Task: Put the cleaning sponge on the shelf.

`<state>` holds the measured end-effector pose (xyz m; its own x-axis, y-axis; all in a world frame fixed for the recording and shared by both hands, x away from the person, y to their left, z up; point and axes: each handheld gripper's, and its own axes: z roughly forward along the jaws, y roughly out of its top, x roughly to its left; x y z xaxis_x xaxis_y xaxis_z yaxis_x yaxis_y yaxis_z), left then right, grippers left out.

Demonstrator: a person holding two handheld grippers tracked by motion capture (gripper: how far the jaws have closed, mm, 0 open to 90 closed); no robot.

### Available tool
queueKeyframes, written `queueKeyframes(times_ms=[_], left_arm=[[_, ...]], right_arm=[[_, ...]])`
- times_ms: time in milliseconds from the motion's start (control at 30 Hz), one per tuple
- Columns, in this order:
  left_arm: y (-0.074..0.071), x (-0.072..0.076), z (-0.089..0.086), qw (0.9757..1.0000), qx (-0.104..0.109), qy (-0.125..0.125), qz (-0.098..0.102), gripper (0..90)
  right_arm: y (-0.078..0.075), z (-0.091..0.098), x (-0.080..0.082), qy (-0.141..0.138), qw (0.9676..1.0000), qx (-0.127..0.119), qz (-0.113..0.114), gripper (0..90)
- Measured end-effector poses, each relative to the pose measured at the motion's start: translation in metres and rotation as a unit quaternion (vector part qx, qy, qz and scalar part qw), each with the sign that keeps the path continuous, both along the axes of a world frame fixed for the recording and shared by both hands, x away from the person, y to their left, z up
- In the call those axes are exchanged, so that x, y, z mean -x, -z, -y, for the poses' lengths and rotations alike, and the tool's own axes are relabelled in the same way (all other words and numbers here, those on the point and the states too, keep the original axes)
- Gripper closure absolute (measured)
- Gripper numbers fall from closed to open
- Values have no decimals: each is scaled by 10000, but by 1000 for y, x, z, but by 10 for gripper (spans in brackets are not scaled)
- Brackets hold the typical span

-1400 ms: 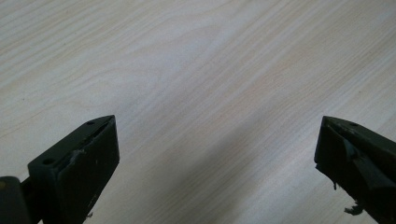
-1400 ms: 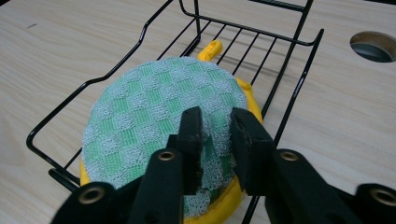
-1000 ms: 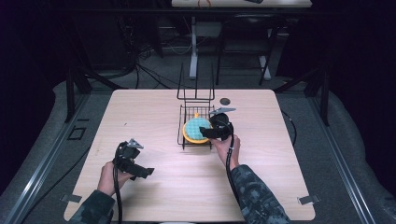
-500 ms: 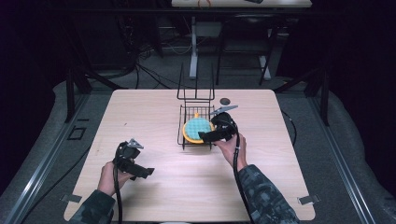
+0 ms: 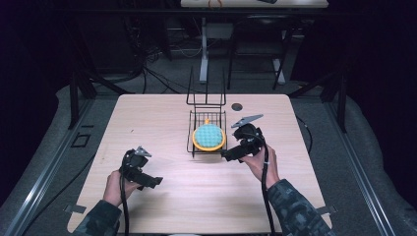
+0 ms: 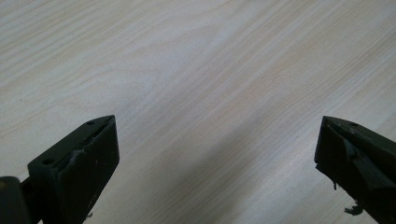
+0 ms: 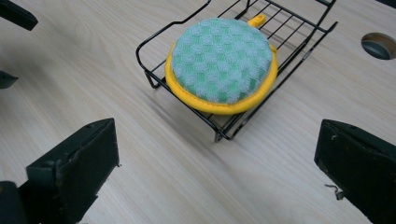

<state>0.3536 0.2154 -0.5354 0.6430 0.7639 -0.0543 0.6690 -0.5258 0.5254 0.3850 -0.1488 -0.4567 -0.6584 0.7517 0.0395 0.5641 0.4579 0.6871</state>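
A round green-and-yellow sponge (image 7: 221, 65) is lying in the black wire rack (image 7: 306, 35). The right gripper (image 5: 235, 153) is hovering just beside the rack — jaws wide apart, empty. The left gripper (image 5: 147, 181) is sitting well away from the rack — also wide apart.

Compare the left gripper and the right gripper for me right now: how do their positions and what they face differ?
The left gripper sits near the table's front left, away from everything; the right gripper sits just beside the wire rack. The left gripper view has bare wood ahead; the right gripper view has the green-and-yellow round pad lying in the rack. Both are open and empty.
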Motion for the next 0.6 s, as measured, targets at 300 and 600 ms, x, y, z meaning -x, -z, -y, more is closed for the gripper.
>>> queueKeyframes(times_ms=[300, 600], left_arm=[[1, 0, 1, 10000, -28, 10, -8, 1], [1, 0, 1, 10000, -31, 17, -15, 1]], right_arm=[[-11, 35, 27, 177, 9998, -2, 80, 0], [-9, 66, 49, 418, 9991, 52, 81, 0]])
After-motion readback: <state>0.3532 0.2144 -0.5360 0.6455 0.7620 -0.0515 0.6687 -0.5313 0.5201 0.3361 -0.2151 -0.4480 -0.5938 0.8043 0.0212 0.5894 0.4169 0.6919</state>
